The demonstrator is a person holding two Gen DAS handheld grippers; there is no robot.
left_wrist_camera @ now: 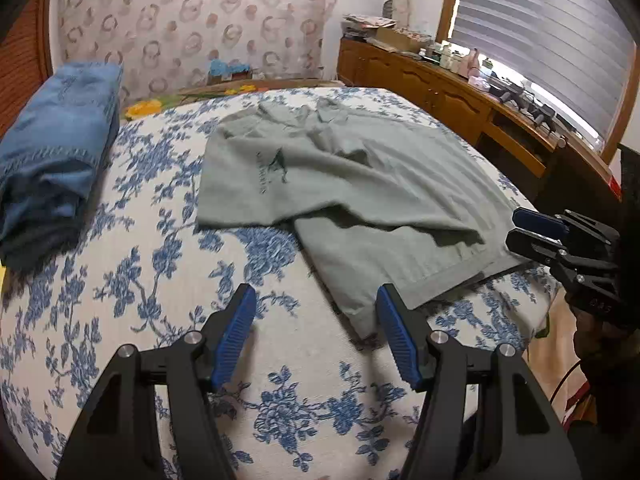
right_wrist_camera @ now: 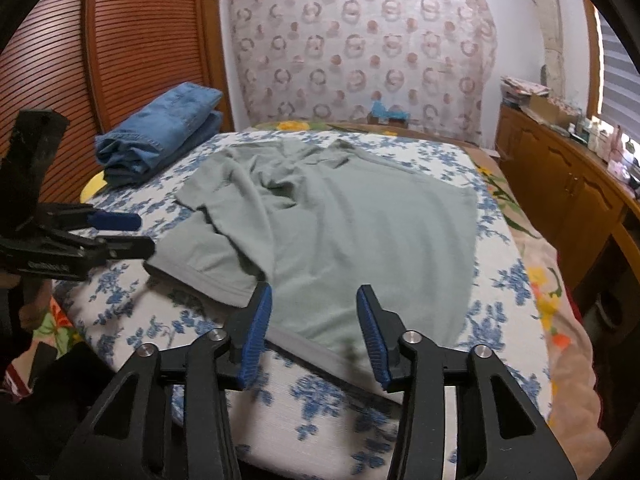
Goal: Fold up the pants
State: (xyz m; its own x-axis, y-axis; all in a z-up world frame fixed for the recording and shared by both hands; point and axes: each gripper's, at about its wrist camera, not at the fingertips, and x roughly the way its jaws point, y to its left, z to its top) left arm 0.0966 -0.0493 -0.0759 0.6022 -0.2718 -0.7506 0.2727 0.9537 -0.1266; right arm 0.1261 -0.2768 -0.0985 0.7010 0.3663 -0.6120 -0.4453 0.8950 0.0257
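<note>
A grey-green garment (left_wrist_camera: 360,184) lies spread and rumpled on the floral bed cover (left_wrist_camera: 160,280). My left gripper (left_wrist_camera: 316,312) is open just above the cover, its right finger beside the garment's near corner, with nothing between the pads. The right wrist view shows the left gripper (right_wrist_camera: 132,236) at the garment's (right_wrist_camera: 360,220) left edge. My right gripper (right_wrist_camera: 314,308) is open over the near hem, which lies between its fingers without being pinched. From the left wrist view, the right gripper (left_wrist_camera: 532,232) sits at the garment's right edge.
A folded stack of blue jeans (left_wrist_camera: 52,140) (right_wrist_camera: 168,128) sits at the bed's far left. A wooden dresser (right_wrist_camera: 560,168) with clutter runs along the right under a window blind (left_wrist_camera: 540,40). A slatted wooden door (right_wrist_camera: 120,60) stands on the left.
</note>
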